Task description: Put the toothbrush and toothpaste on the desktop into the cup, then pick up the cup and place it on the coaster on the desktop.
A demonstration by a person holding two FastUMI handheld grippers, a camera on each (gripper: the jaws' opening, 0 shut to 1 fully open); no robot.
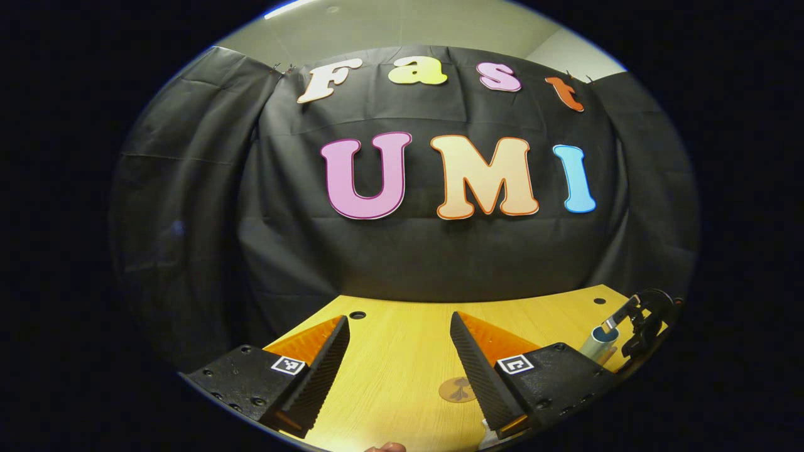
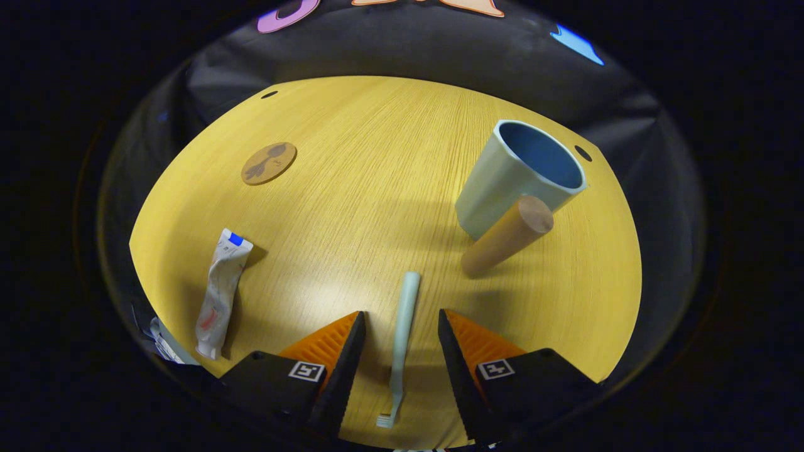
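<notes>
In the left gripper view, the left gripper [image 1: 399, 348] hangs above the wooden desktop [image 1: 402, 351] with its 2 fingers spread wide and nothing between them. The coaster [image 1: 456, 390] lies flat just beside the right-hand finger. At the far right edge stands the cup [image 1: 598, 344], with the other gripper over it.

In the right gripper view, the right gripper [image 2: 398, 339] has its fingers parted either side of the toothbrush [image 2: 402, 339], which lies flat, bristles nearest the camera; whether they touch it cannot be told. The toothpaste [image 2: 220, 294] lies to the left, the coaster beyond it. The cup stands upright at upper right, a brown cylinder [image 2: 507, 235] touching it.
</notes>
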